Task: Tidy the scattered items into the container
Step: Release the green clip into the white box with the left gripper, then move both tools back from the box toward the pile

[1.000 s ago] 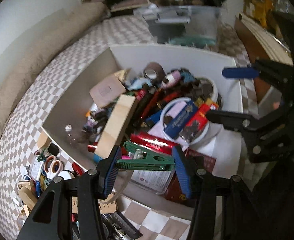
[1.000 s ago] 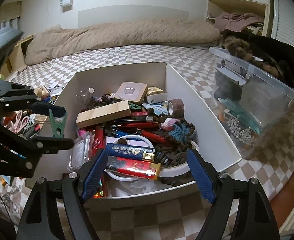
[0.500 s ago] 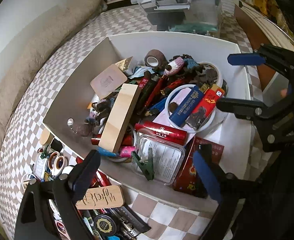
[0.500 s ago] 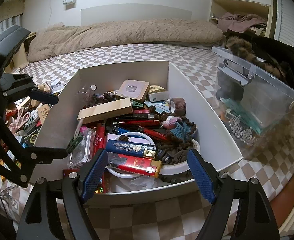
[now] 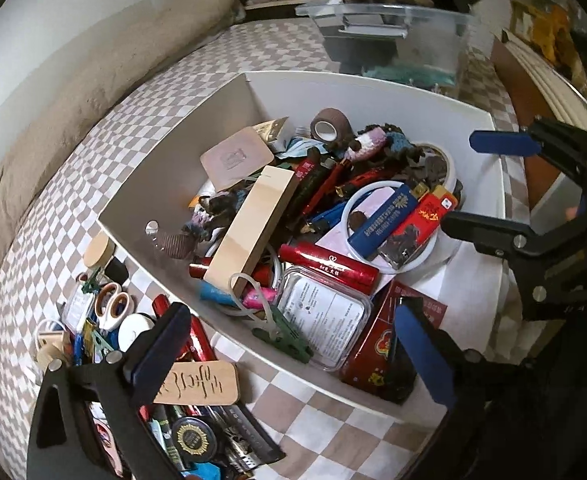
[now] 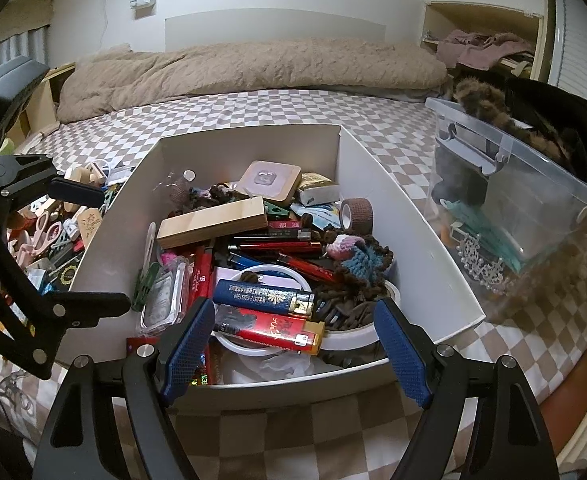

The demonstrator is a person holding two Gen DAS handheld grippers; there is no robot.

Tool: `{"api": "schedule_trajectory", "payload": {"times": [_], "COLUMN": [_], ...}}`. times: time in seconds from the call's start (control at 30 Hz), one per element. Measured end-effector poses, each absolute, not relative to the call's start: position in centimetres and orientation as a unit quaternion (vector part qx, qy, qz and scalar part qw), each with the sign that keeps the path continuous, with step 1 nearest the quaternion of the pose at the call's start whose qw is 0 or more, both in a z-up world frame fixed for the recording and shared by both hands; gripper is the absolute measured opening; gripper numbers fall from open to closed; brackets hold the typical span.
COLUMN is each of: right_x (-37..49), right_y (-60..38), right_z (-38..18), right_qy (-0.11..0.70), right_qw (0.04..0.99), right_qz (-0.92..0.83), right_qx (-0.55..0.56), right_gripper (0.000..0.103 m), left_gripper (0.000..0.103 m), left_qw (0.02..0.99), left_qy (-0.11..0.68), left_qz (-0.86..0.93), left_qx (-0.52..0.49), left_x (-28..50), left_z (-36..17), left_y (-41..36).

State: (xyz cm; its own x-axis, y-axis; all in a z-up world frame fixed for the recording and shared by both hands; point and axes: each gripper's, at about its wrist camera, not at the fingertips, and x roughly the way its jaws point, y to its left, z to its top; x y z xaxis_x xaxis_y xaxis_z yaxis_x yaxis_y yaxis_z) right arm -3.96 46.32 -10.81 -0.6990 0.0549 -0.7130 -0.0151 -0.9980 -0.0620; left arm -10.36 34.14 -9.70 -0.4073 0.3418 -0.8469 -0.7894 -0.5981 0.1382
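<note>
The white box (image 6: 405,216) on the checkered bedspread (image 6: 253,112) holds 1 wooden block (image 6: 213,222), 1 roll of brown tape (image 6: 356,213), 1 blue lighter (image 6: 263,294) and 1 green clothespin (image 5: 283,338) by its near-left wall. The left gripper (image 5: 293,354), jaws spread and holding nothing, hovers just before the clothespin. The right gripper (image 6: 295,346), likewise spread, frames the lighters. 1 pair of scissors (image 5: 111,310) lies outside.

A home bedroom: checkered bed (image 6: 253,120), beige duvet (image 6: 253,68), clothes shelf (image 6: 481,48).

green clip (image 5: 283,338) dropped into white box (image 5: 373,92), left tool (image 5: 289,344) now spread empty
</note>
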Motion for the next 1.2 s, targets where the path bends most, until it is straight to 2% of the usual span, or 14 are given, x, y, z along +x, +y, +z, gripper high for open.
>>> {"api": "schedule_trajectory", "payload": {"times": [0.13,0.17,0.2,0.23,0.83,1.2], "right_x": [-3.9,-3.9,-3.9,-3.8,-3.6,-3.0], "right_y": [46.2,46.1,46.1,46.1,46.4,45.5], "right_z": [-10.7,-10.7,-10.6,-10.6,-10.0,-8.6], "right_qy": [-0.031,-0.032,-0.033,-0.036,-0.036,-0.024], "right_qw": [0.018,0.019,0.021,0.023,0.041,0.042], "right_qz": [0.923,0.924,0.924,0.925,0.935,0.948], "right_qx": [-0.383,-0.382,-0.380,-0.377,-0.351,-0.313], "right_gripper": [0.082,0.088,0.099,0.103,0.103,0.103], "left_gripper": [0.103,0.103,0.103,0.103,0.103,0.103], "left_qw": [0.355,0.354,0.354,0.353,0.329,0.313], "left_qy": [0.255,0.248,0.242,0.235,0.176,0.124], "left_qz": [0.797,0.799,0.801,0.803,0.828,0.859], "left_qx": [-0.417,-0.418,-0.419,-0.419,-0.419,-0.385], "left_x": [-10.5,-10.5,-10.5,-10.5,-10.9,-9.9], "left_z": [-9.6,-9.6,-9.5,-9.4,-9.3,-6.8], "left_y": [33.8,33.7,33.6,33.4,30.3,27.5]}}
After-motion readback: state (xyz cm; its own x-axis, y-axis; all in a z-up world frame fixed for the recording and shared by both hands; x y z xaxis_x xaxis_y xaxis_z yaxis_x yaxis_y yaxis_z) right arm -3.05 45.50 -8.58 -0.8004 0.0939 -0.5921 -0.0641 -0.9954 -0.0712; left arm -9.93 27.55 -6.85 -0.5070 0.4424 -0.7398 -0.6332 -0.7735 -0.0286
